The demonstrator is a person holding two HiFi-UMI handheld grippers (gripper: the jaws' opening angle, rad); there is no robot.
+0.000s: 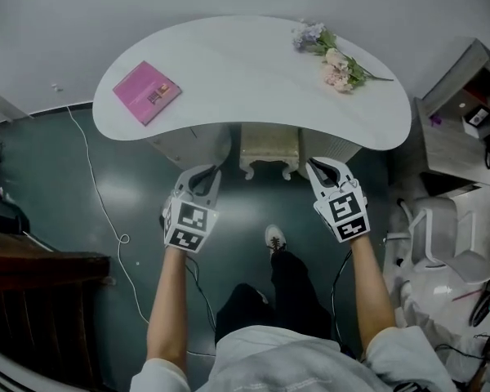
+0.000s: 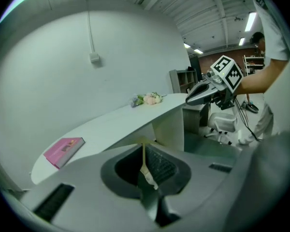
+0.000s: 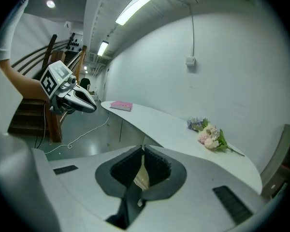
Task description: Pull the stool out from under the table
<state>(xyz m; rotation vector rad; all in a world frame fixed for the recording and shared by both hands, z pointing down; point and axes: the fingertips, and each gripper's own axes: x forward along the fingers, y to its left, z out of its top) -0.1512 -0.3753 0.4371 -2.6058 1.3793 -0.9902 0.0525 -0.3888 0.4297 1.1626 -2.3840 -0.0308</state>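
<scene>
pink book (image 1: 145,92): lies loose on the left of the table (image 1: 229,64); a knock to the table could shift it.
left gripper (image 1: 210,172): jaws pressed together with nothing in them, just short of the stool's left corner; it cannot take hold until they part.
stool (image 1: 269,150): tucked under the table edge between two white supports, mostly hidden, so the seat rim is probably the only grip; a crooked pull could jam it against a support.
shoe (image 1: 274,237): stands in the stool's way out.
right gripper (image 1: 315,165): closed too and empty, near the right corner; an uneven pull would twist the stool.
flowers (image 1: 336,62): loose, could roll if the table is jolted.
</scene>
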